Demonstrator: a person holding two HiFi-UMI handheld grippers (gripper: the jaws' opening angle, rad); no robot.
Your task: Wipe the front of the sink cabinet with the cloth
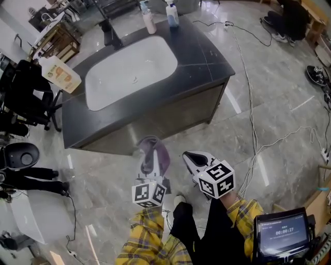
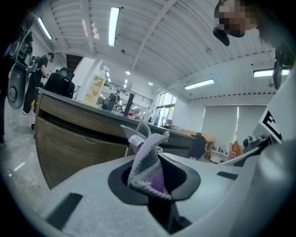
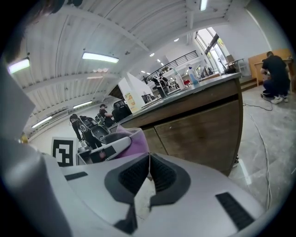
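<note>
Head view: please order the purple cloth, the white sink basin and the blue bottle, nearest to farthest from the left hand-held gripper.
1. Purple cloth, held in the left hand-held gripper itself.
2. White sink basin, in the countertop ahead.
3. Blue bottle, at the countertop's back edge.
</note>
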